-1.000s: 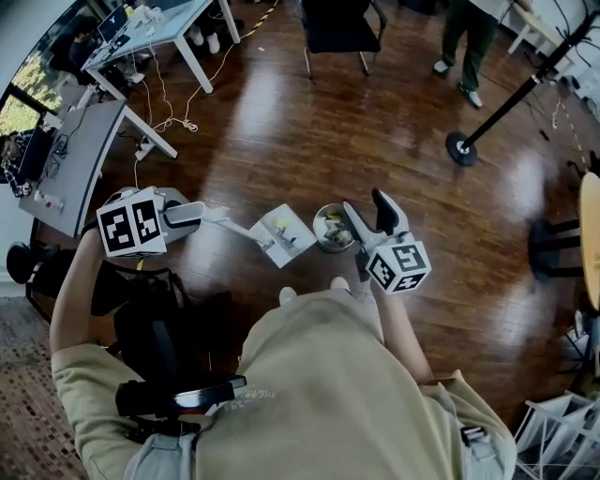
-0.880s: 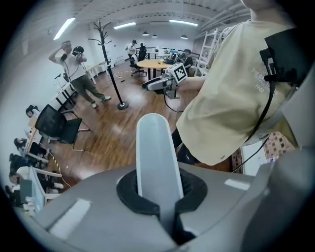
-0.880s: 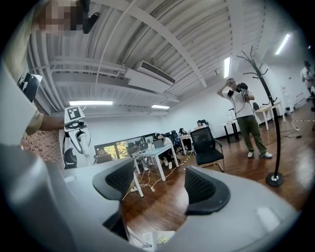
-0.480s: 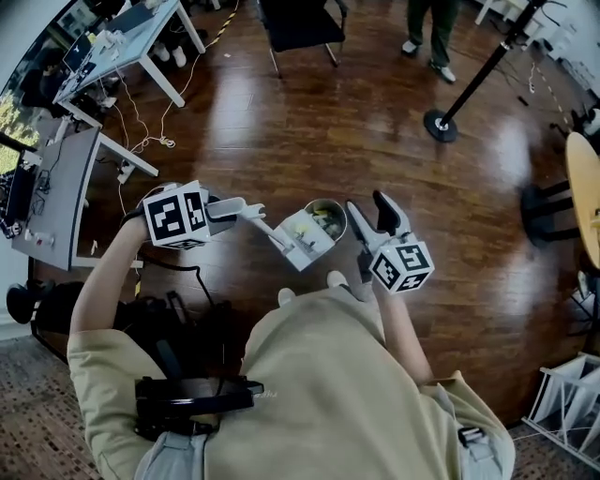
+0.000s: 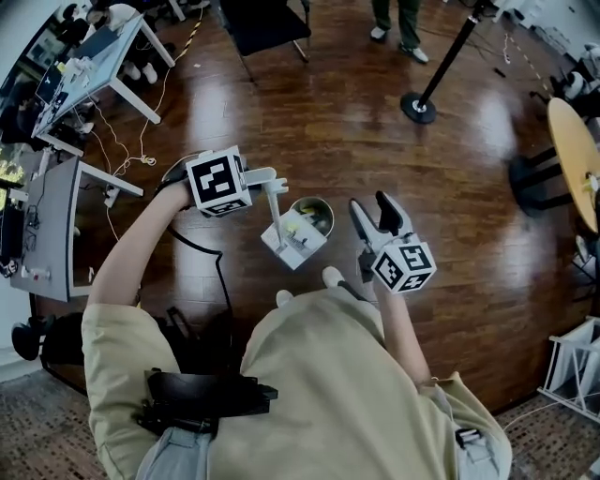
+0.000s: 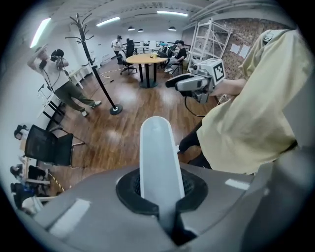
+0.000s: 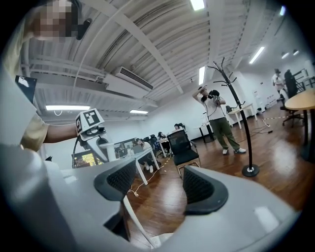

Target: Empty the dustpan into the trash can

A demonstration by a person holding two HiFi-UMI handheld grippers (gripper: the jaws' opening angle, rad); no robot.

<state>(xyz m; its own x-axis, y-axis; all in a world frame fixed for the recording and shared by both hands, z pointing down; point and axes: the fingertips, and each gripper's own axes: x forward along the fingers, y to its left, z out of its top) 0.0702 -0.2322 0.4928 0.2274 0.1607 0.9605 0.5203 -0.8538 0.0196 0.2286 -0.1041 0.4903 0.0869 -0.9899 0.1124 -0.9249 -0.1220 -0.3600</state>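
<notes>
My left gripper (image 5: 270, 180) is shut on the white handle (image 6: 156, 157) of the dustpan (image 5: 293, 242). The dustpan hangs tilted at the near left rim of the small round trash can (image 5: 317, 216), which stands on the wood floor with yellowish scraps inside. The left jaws (image 6: 158, 194) clamp the handle on both sides. My right gripper (image 5: 372, 206) hovers just right of the can. Its jaws have just been closing but still stand apart, with nothing between them (image 7: 160, 184). In the right gripper view the handle (image 7: 135, 220) passes beyond the jaws.
A black chair (image 5: 262, 23) and a person's legs (image 5: 394, 23) are at the far side, with a pole on a round base (image 5: 417, 106). Desks (image 5: 94, 66) with trailing cables line the left. A round wooden table (image 5: 577, 150) and a white rack (image 5: 572, 370) stand at the right.
My left gripper has carried the dustpan rightward from beside the trash can to its rim, and the handle now points more steeply down. The right gripper's jaws have narrowed a little.
</notes>
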